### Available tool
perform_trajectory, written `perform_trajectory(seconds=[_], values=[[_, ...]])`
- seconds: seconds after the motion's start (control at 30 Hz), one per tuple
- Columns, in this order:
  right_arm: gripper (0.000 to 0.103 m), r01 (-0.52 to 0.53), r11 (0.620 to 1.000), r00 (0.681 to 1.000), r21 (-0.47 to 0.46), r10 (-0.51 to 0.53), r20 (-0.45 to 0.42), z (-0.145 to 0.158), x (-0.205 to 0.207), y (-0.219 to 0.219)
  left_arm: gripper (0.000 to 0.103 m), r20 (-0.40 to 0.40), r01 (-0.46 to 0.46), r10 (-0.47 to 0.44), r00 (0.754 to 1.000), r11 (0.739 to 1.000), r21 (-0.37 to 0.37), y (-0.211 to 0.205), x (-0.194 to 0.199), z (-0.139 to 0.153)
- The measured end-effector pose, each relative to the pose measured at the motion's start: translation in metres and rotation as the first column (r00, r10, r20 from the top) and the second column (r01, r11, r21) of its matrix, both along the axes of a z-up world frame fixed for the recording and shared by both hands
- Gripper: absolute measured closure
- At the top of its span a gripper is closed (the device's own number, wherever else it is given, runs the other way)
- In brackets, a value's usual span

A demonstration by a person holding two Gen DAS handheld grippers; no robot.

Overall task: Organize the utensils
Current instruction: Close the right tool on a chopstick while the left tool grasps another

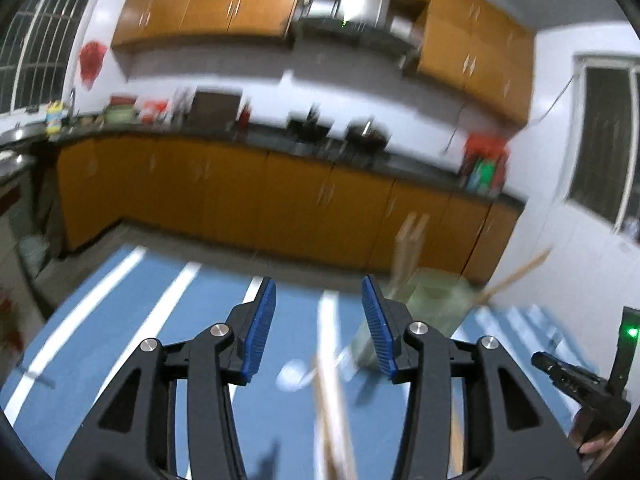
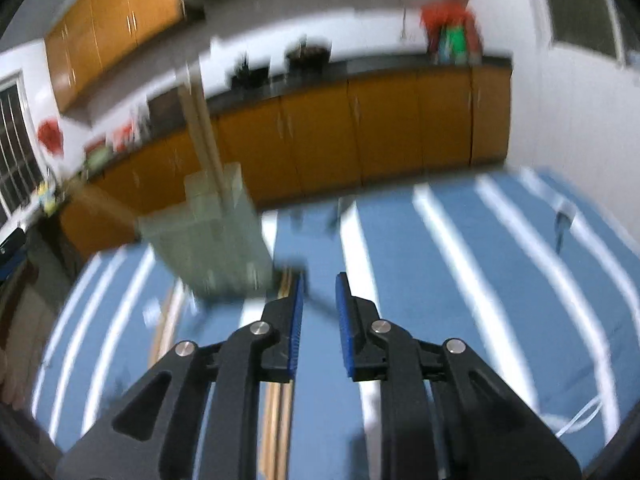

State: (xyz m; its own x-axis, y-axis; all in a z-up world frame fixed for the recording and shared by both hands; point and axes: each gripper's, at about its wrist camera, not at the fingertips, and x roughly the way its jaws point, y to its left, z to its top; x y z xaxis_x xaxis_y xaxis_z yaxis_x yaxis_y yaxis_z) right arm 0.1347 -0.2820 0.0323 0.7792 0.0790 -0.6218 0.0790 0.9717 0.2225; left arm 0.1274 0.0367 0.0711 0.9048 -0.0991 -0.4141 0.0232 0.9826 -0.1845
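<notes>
Chopsticks [image 1: 330, 412] are seen in the lower middle of the left wrist view, lying on the blue striped counter [image 1: 132, 320], their long axis running nearly straight up the frame, in line with the left tool [image 1: 319, 294] and just right of its centre line. That tool is spread wide with nothing between its pads. A pale green holder [image 1: 424, 304] is placed right of centre, partly behind the right-hand pad, with more sticks already standing in it. A small spoon-like blur sits beside the chopsticks (motion smear makes it hard to name).

In the right wrist view the holder [image 2: 208, 236] is found to the upper left, and the right tool [image 2: 319, 280] is parted a little less, also empty. A second wooden pair [image 2: 282, 404] is seen beneath its left finger, again aligned with the frame's vertical.

By judgement, each arm has a pair almost directly below; since the sticks run along the fingers, a wrist turn would be needed so the pads close across them.
</notes>
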Motion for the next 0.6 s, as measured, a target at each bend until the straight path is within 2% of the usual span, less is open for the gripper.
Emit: perform_trajectory(seconds=[0.1, 0.2, 0.33, 0.53, 0.6], values=[[0.087, -0.054, 0.997, 0.993, 0.05, 0.059, -0.105, -0.042, 0.0, 0.011, 0.06, -0.156, 0.009, -0.007, 0.988, 1.0, 0.009, 0.004, 0.008, -0.046], [0.087, -0.09, 0.994, 0.982, 0.061, 0.099, -0.163, -0.068, 0.0, 0.026, 0.063, -0.25, 0.031, -0.025, 0.968, 0.999, 0.02, 0.0, 0.01, -0.078], [0.087, -0.117, 0.992, 0.972, 0.043, 0.124, -0.2, -0.082, 0.002, 0.041, 0.066, -0.335, 0.065, -0.061, 0.94, 0.998, 0.0, -0.003, 0.012, -0.108], [0.093, -0.143, 0.99, 0.965, 0.01, 0.142, -0.22, -0.092, 0.005, 0.047, 0.07, -0.392, 0.102, -0.101, 0.914, 0.995, -0.02, -0.012, 0.01, -0.134], [0.096, -0.128, 0.991, 0.97, -0.035, 0.118, -0.215, -0.091, 0.005, 0.048, 0.073, -0.405, 0.115, -0.115, 0.907, 0.993, -0.024, -0.017, 0.009, -0.14]])
